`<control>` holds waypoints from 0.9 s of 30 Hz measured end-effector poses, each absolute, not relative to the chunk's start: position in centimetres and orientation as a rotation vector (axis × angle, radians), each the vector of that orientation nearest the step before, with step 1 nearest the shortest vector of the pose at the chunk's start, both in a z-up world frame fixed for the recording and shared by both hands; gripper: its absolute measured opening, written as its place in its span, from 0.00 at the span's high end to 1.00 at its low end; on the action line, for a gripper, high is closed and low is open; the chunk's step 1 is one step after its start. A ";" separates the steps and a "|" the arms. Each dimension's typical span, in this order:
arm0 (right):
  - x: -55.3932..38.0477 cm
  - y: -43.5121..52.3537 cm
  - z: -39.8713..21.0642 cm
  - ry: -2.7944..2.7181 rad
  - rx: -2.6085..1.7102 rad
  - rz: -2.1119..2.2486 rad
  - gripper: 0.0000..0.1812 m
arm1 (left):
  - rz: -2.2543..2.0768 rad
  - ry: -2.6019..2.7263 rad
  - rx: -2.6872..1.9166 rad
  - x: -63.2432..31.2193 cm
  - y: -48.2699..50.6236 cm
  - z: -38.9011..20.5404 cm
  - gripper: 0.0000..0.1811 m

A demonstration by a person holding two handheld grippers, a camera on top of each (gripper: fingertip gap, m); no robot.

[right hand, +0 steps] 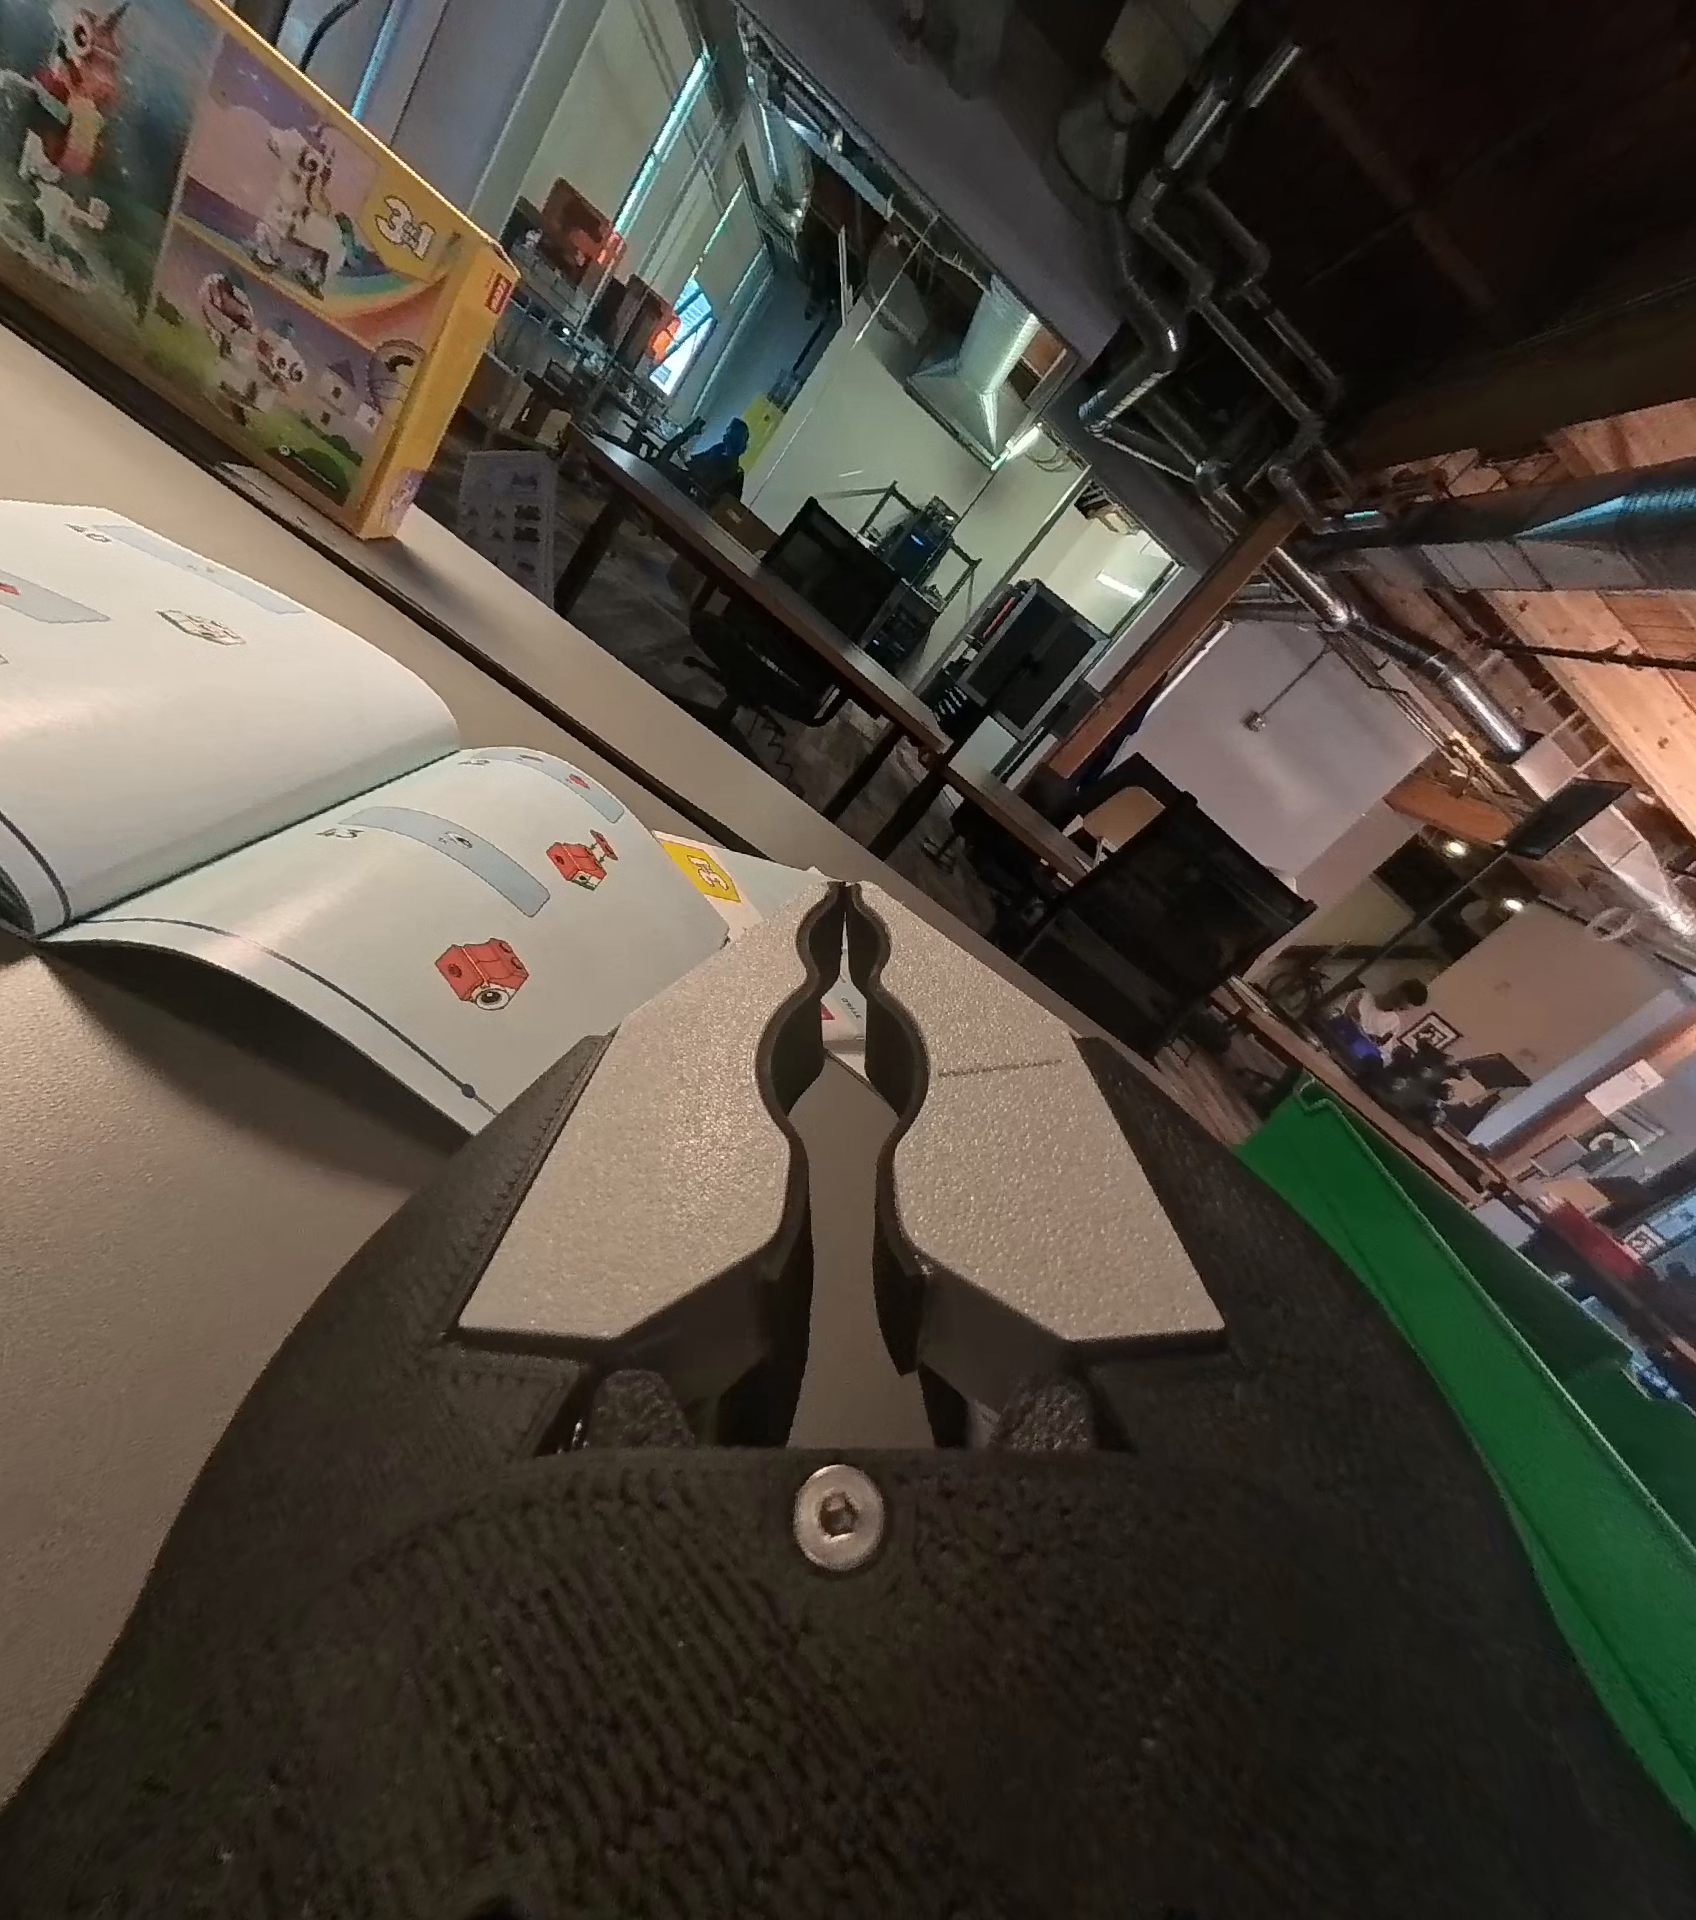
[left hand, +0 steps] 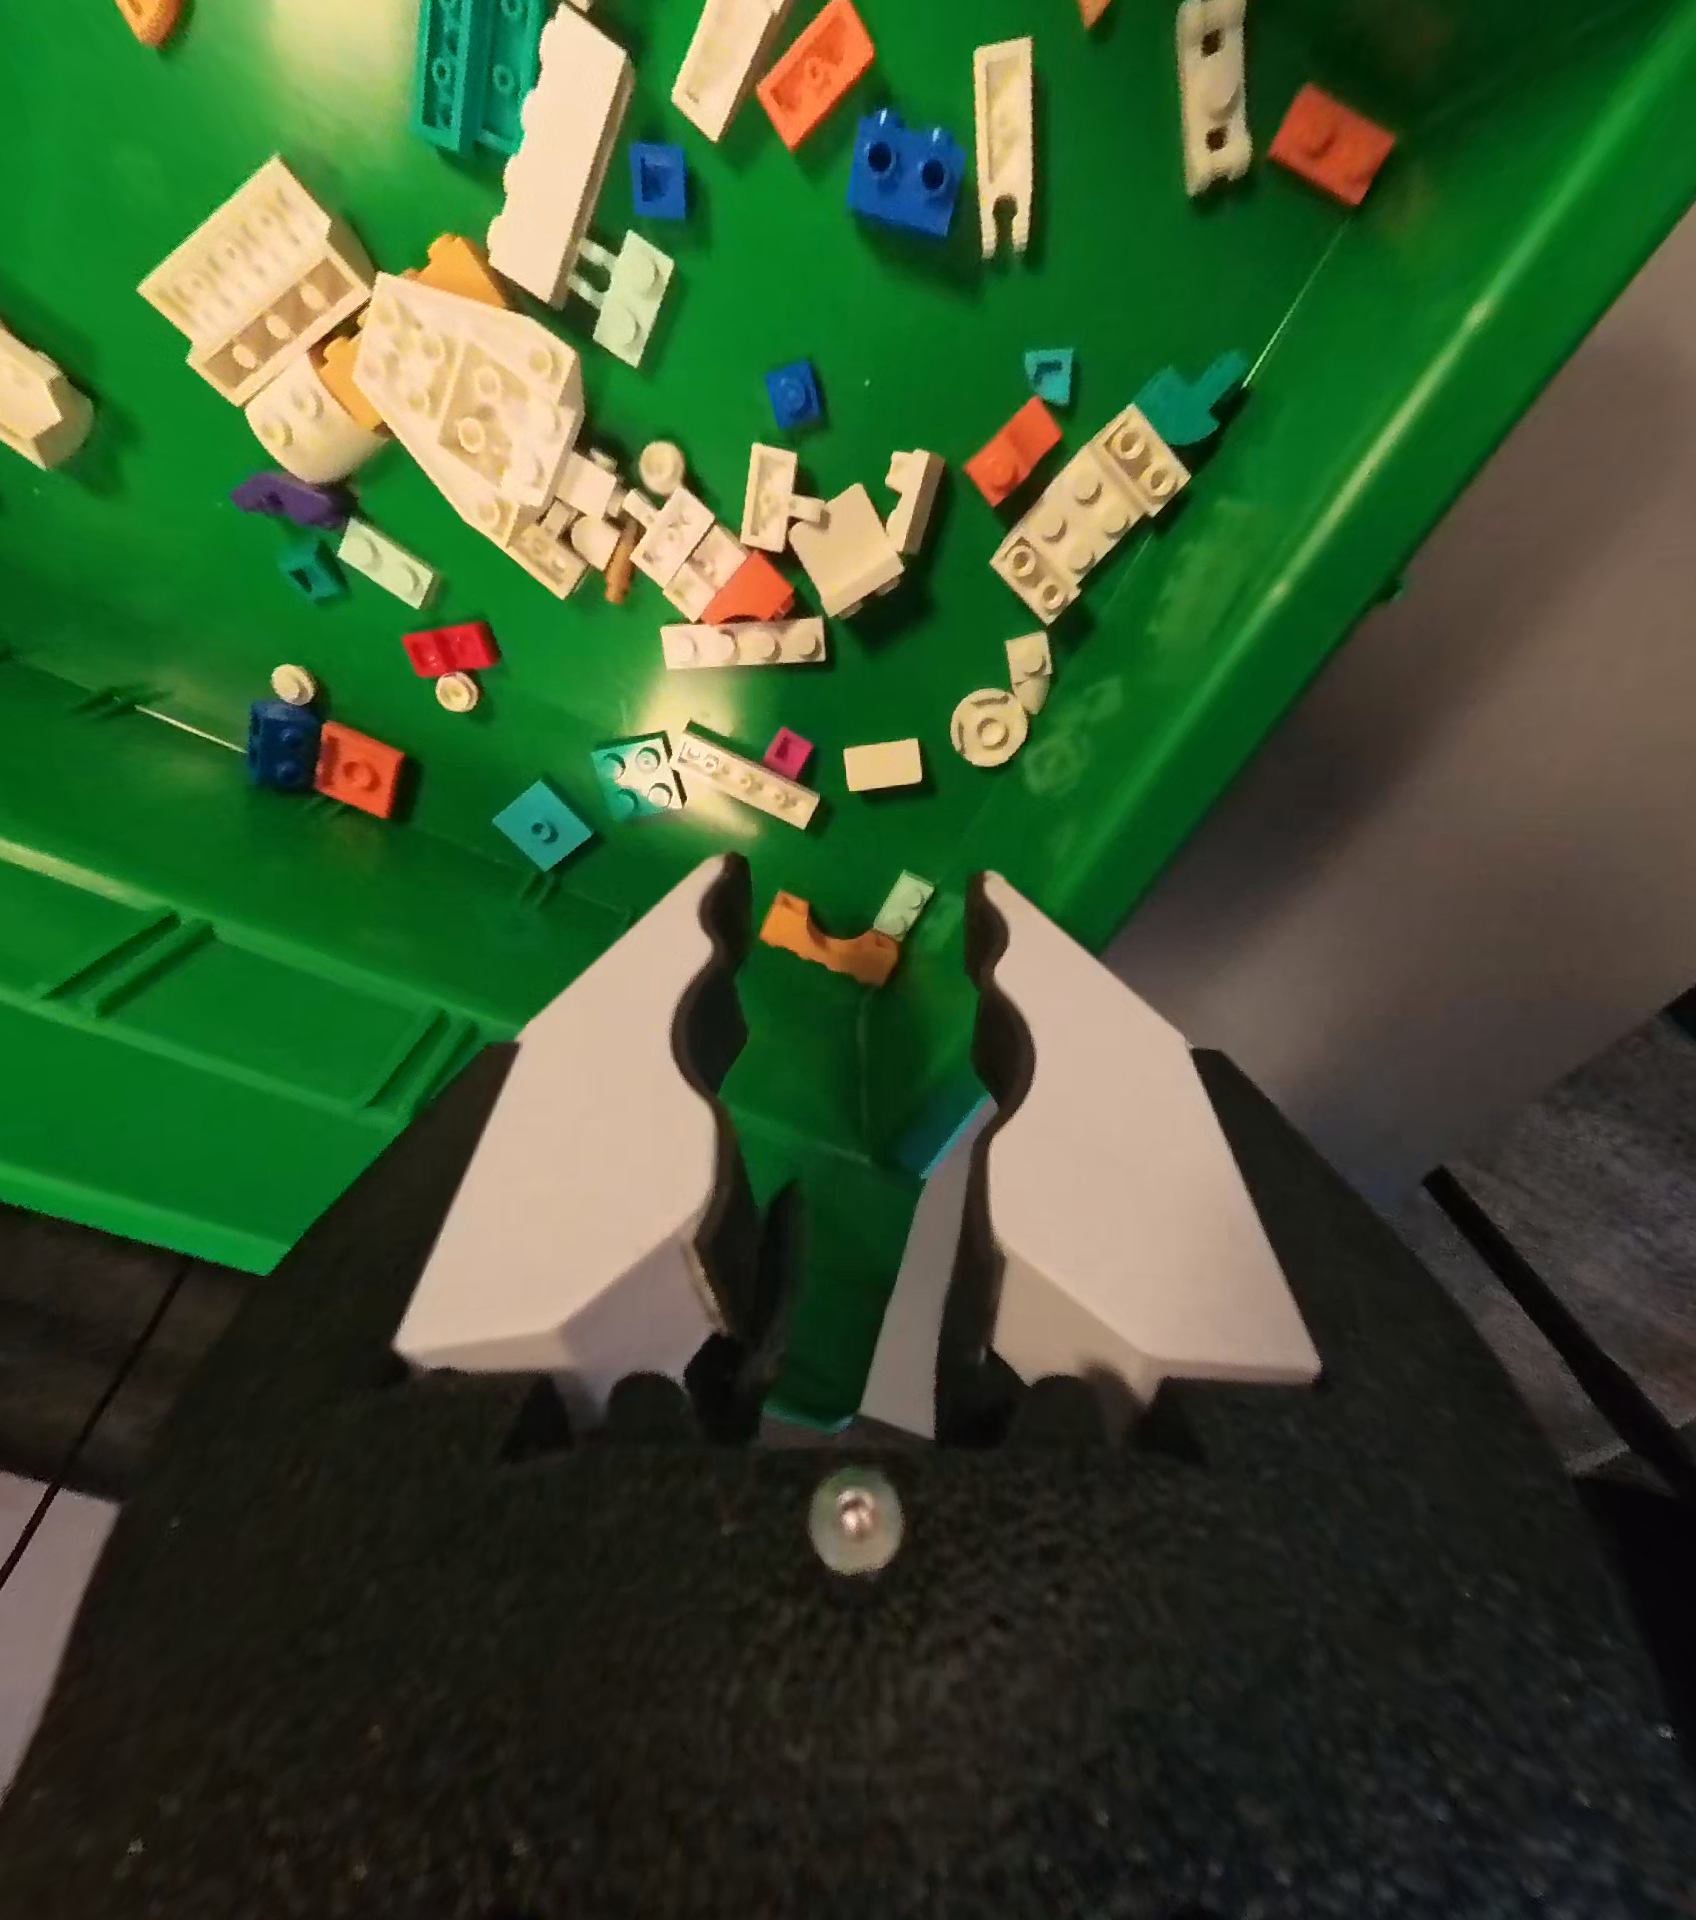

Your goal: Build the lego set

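Observation:
In the left wrist view a green tray [left hand: 1343,499] holds several loose lego pieces, mostly white, with orange, blue and teal ones among them. My left gripper [left hand: 854,883] is open and empty over the tray's near corner. An orange arch piece [left hand: 828,940] and a small pale green plate [left hand: 904,902] lie between its fingertips, below them. A white wedge plate [left hand: 470,400] tops a pile in the middle. In the right wrist view my right gripper [right hand: 844,894] is shut and empty, low over the grey table [right hand: 96,1195].
An open instruction booklet [right hand: 231,821] lies on the table ahead-left of the right gripper. The yellow set box [right hand: 200,239] stands behind it. The green tray's wall [right hand: 1550,1382] is at the right. Desks and chairs fill the room beyond. About 60 centimetres separates my left fingertips from my right.

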State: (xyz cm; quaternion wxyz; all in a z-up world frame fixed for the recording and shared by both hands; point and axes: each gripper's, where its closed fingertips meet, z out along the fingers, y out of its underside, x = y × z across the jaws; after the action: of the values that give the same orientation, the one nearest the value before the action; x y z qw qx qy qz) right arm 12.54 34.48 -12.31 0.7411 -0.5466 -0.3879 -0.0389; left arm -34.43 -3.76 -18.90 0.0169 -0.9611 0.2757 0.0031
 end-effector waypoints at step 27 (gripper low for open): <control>12.3 34.2 -12.2 -0.857 -1.183 -0.054 1.00 | -0.367 1.143 -2.752 -20.7 -3.0 -21.7 1.00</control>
State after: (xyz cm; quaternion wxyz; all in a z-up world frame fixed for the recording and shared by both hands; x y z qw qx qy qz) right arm 12.31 34.15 -12.19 0.7445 -0.5403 -0.3915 -0.0247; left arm -20.72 -3.05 -21.70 0.0694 -0.9143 0.3799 -0.1219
